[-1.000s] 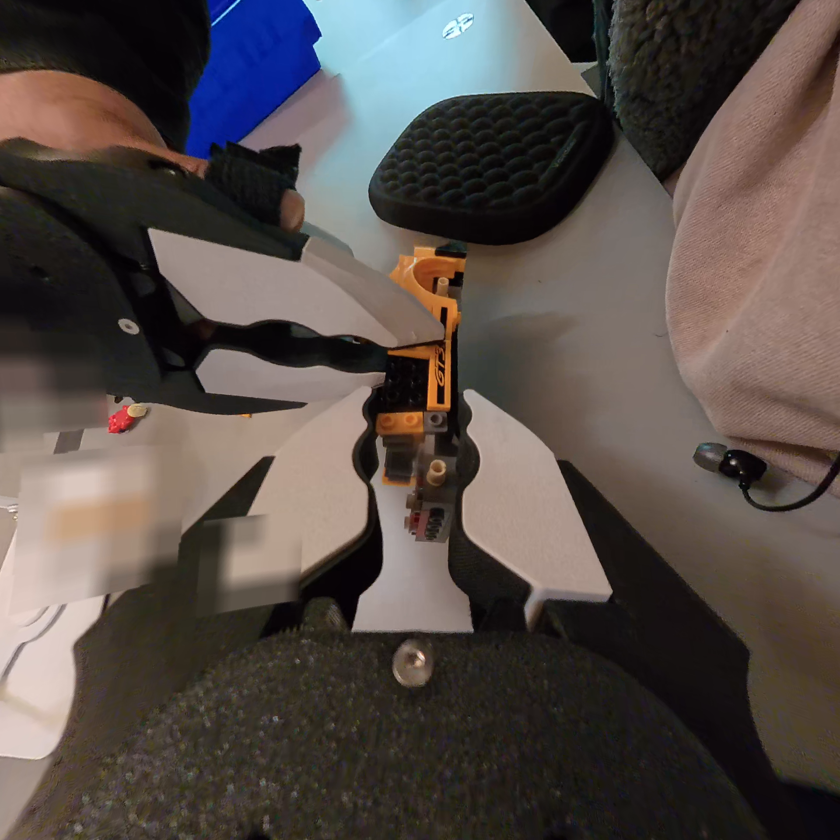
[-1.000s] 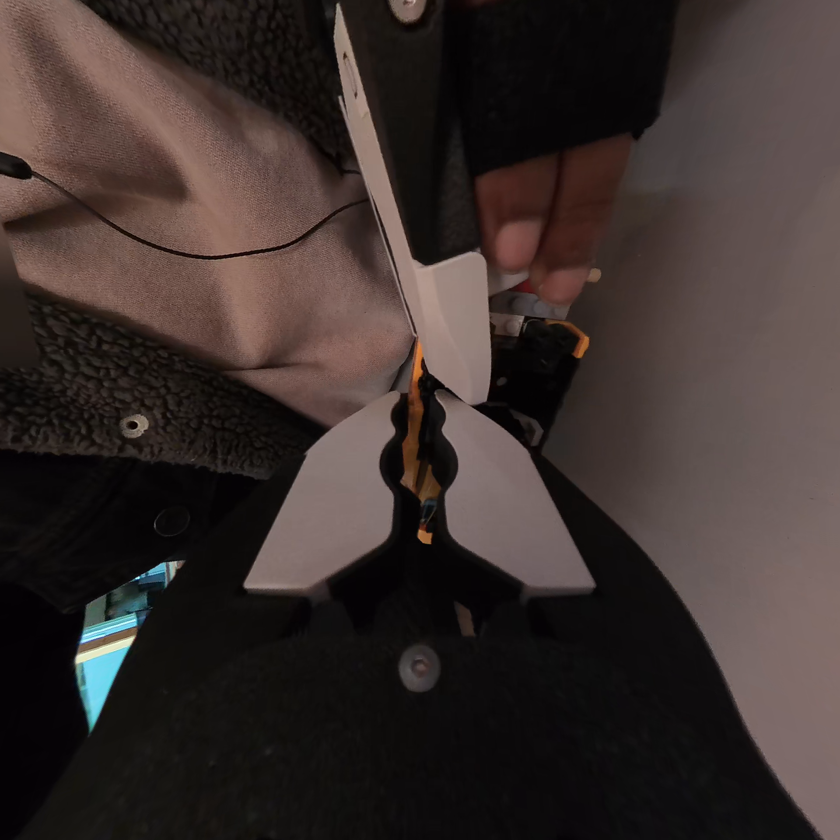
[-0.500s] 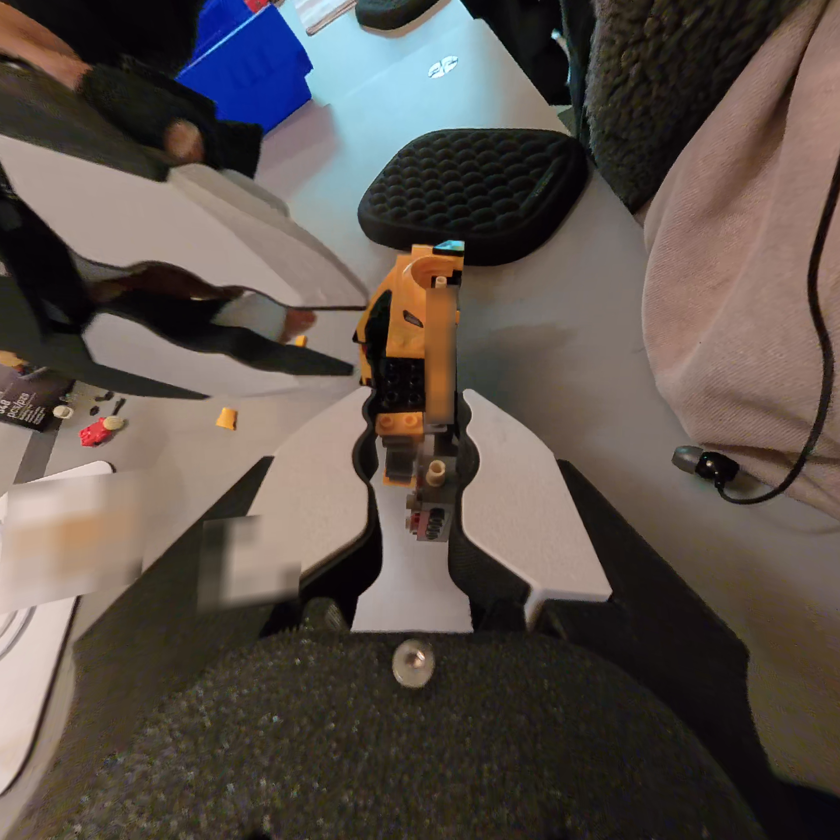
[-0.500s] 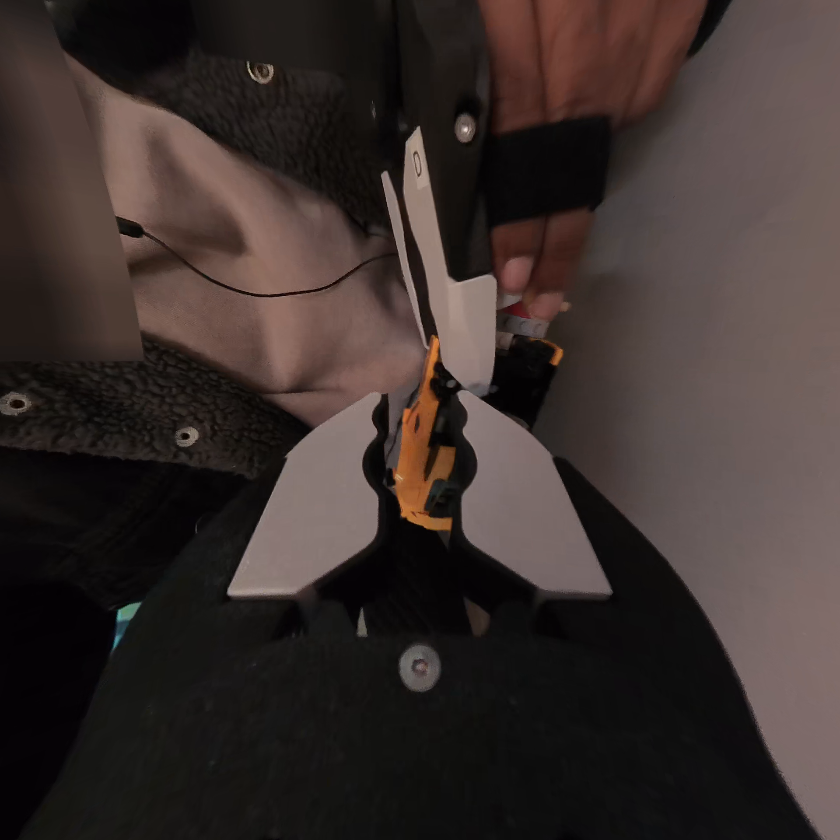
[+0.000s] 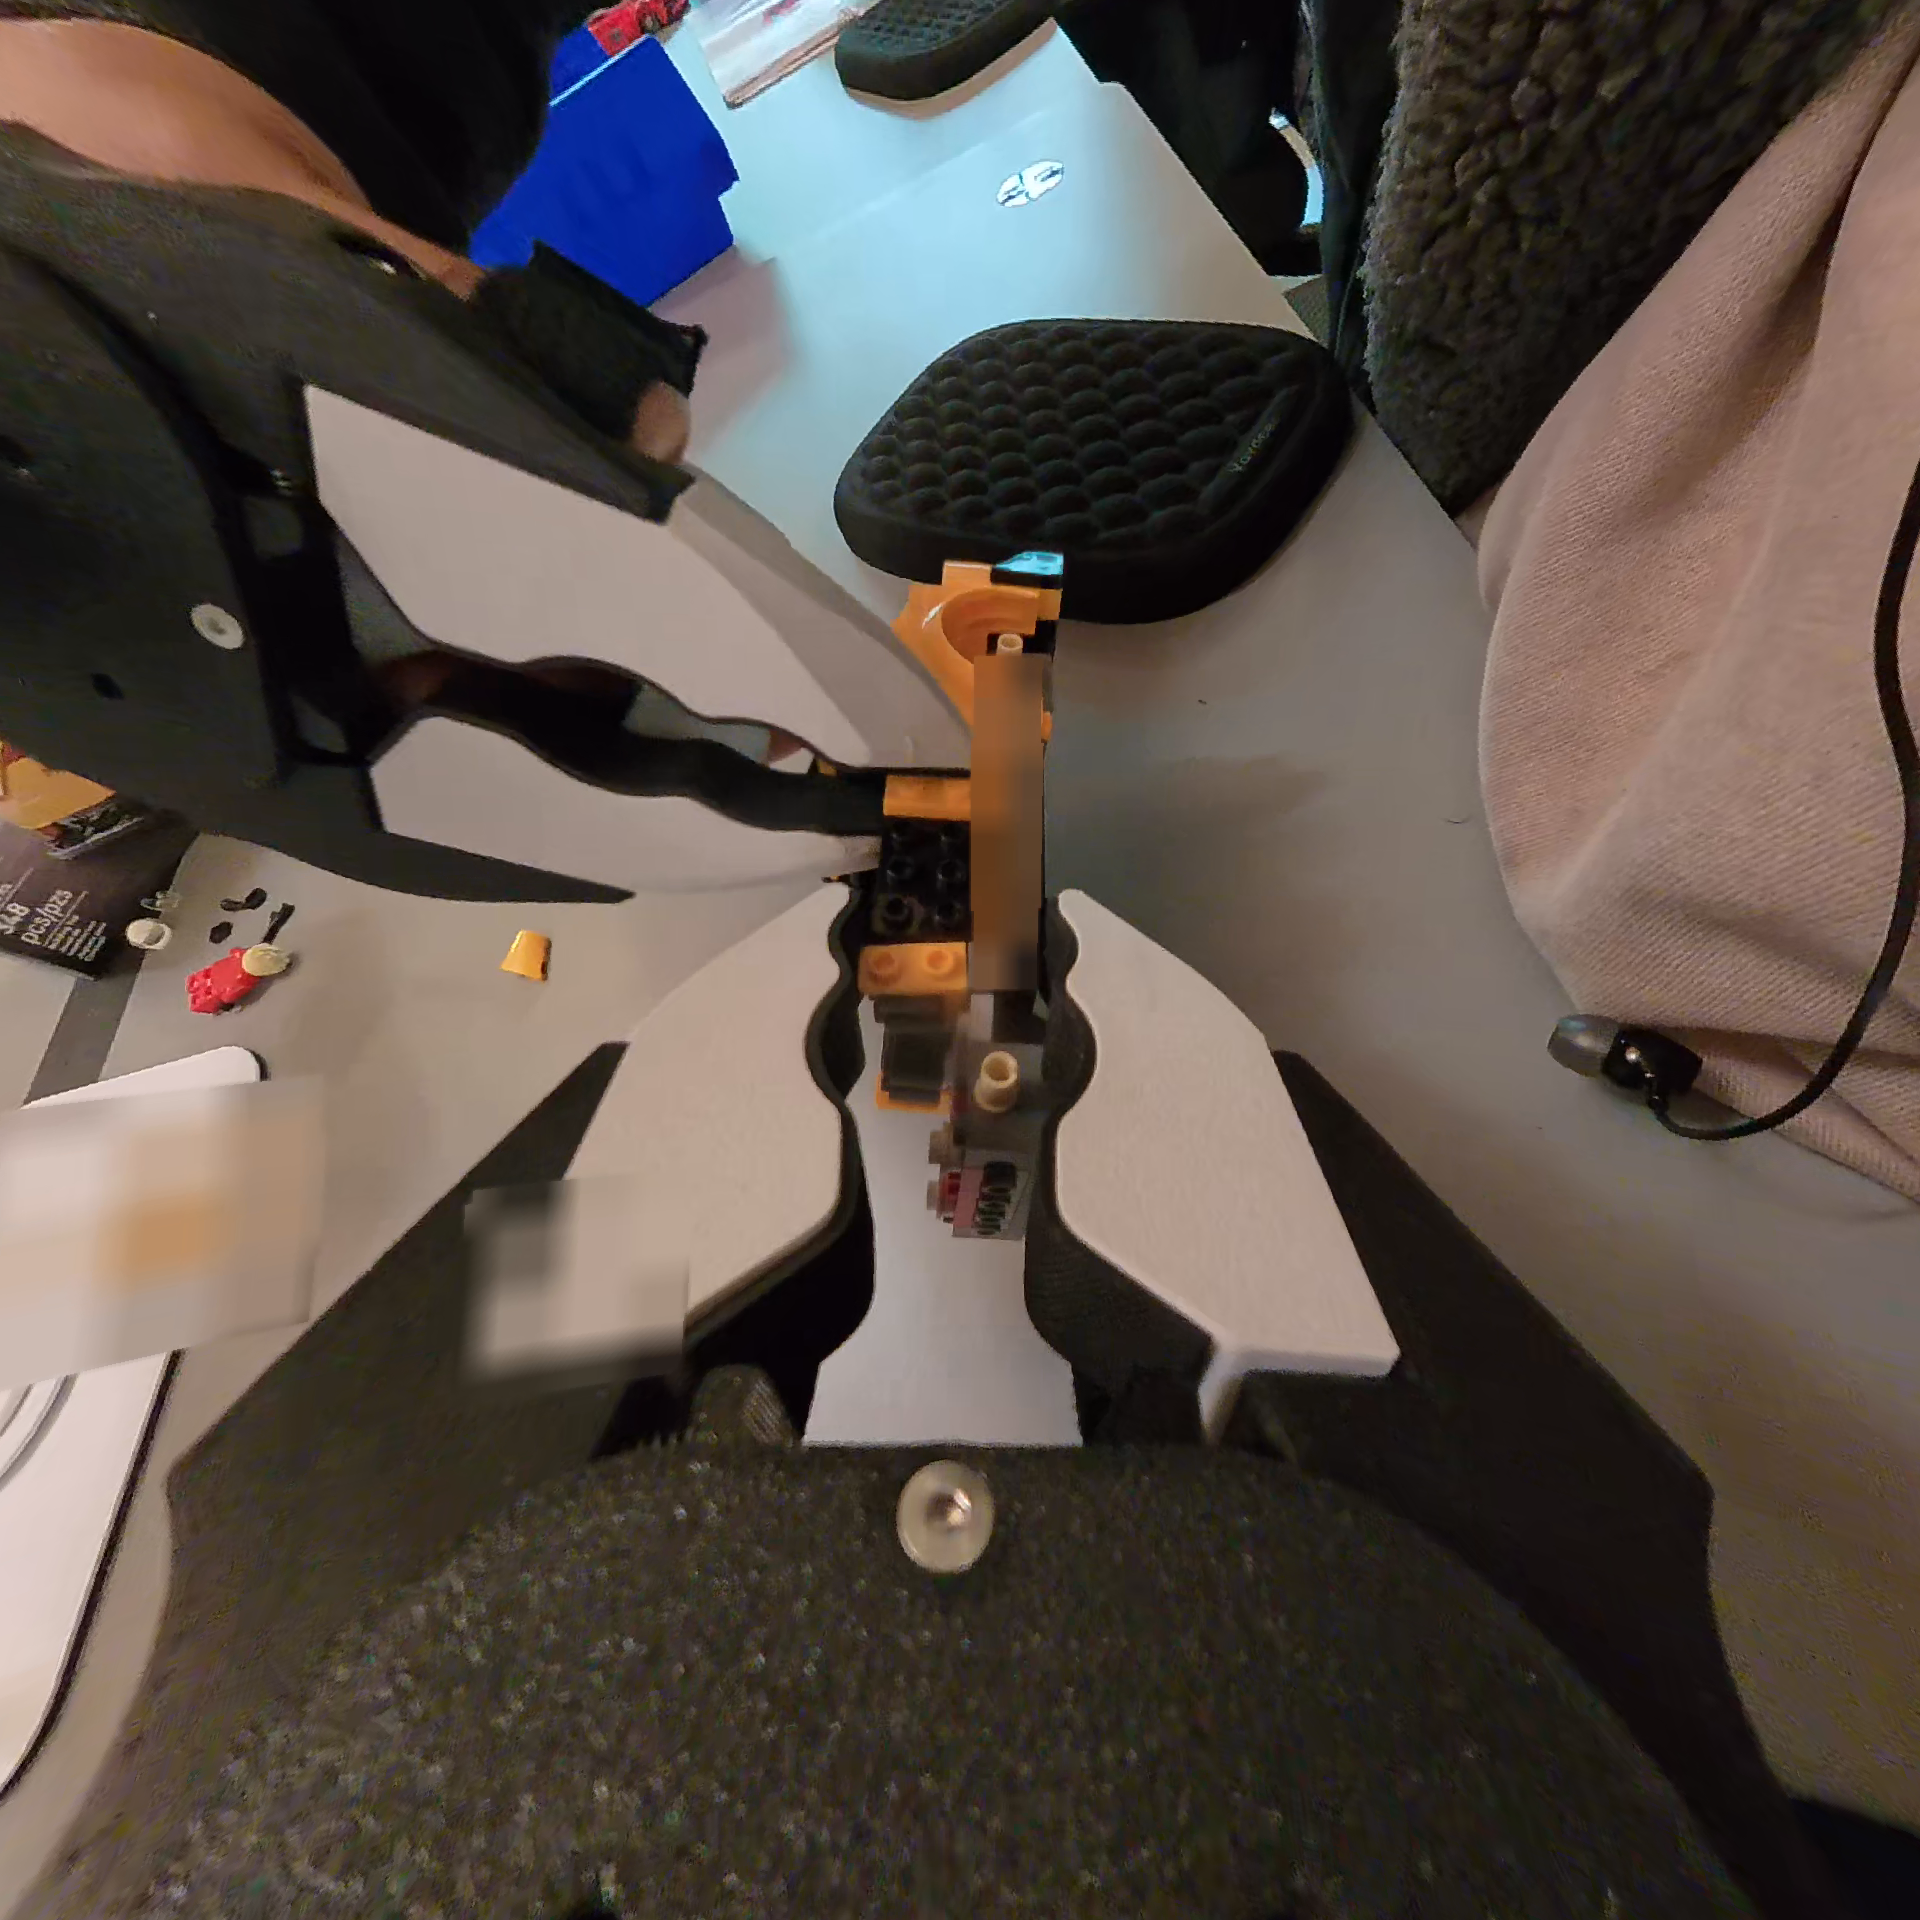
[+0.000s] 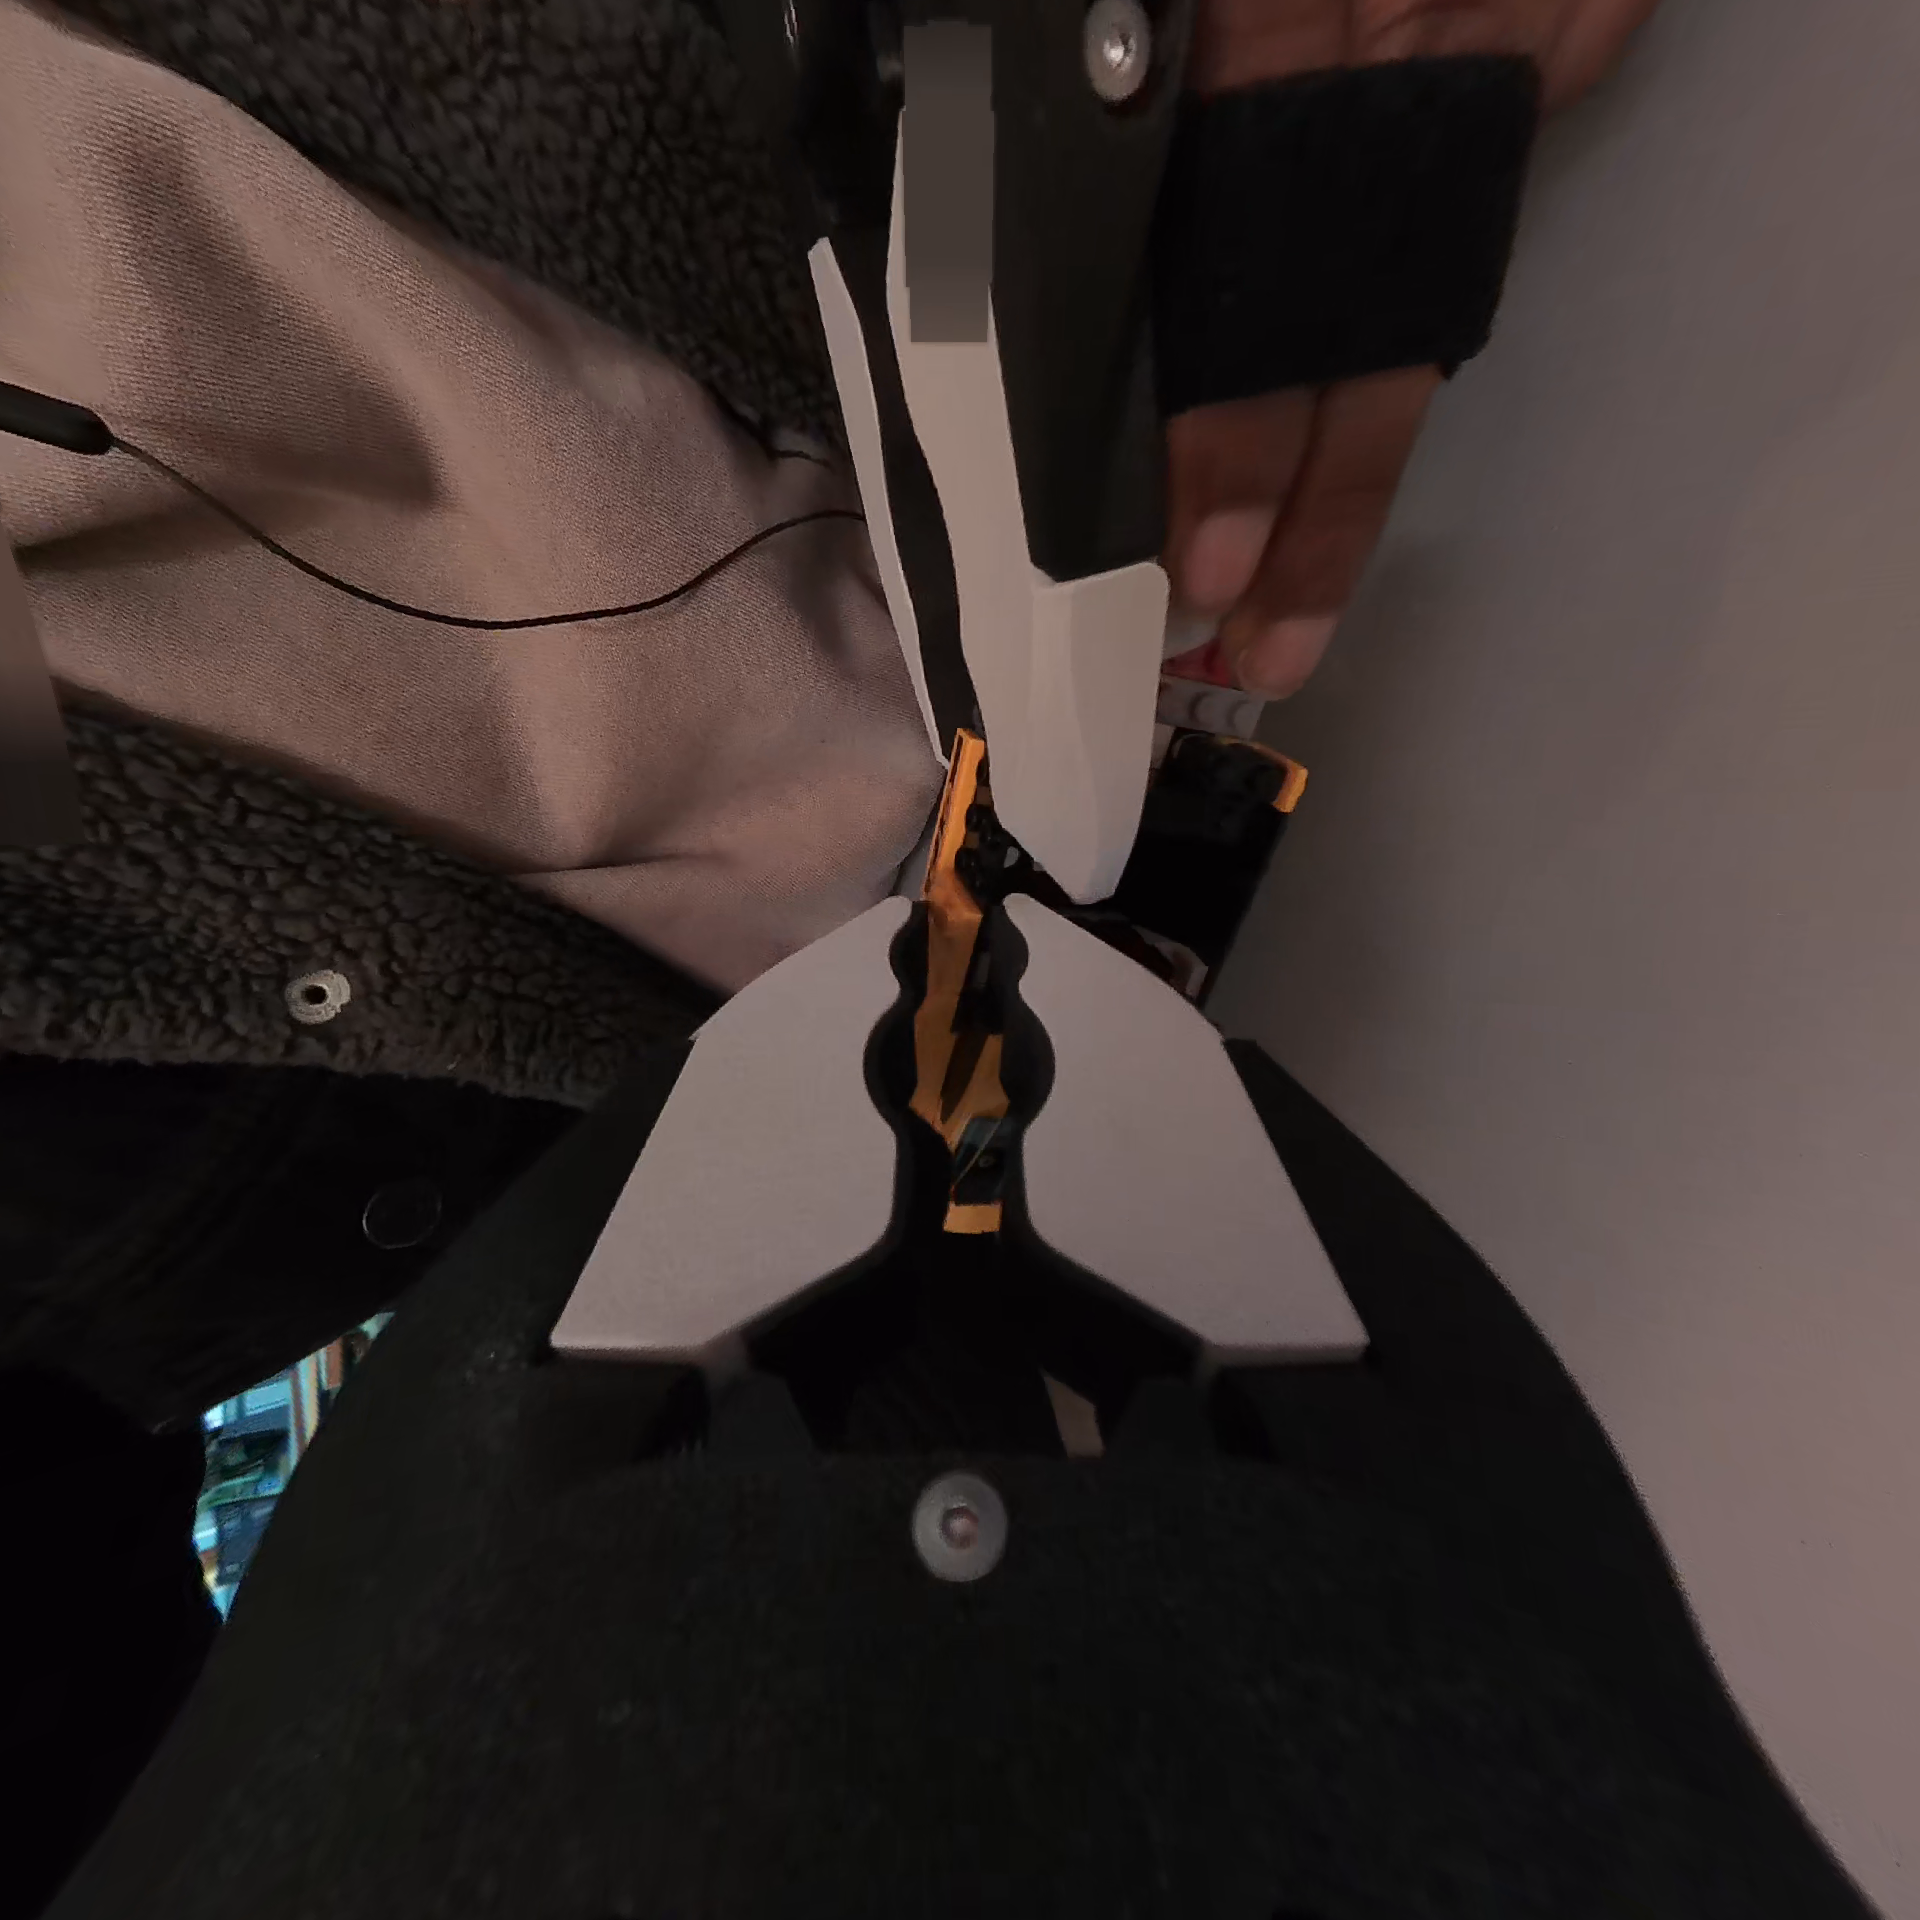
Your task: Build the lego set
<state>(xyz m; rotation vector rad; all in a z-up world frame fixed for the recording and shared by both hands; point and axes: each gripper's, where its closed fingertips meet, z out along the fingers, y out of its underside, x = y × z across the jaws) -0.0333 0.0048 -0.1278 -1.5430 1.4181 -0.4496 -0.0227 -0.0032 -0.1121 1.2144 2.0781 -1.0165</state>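
Grey tabletop [image 5: 1247,831] carries a black dimpled pad [image 5: 1091,457] at the far side and loose small bricks [image 5: 525,954] at the near left. Left gripper [image 5: 951,914] pinches an orange-and-black brick model [image 5: 935,883] held above the table, its long axis running straight ahead along the fingers toward the pad. Right gripper [image 6: 958,914] enters from the left, crosswise to that axis, fingers pressed on a thin orange-and-black piece [image 6: 961,1039] at the model's left flank.
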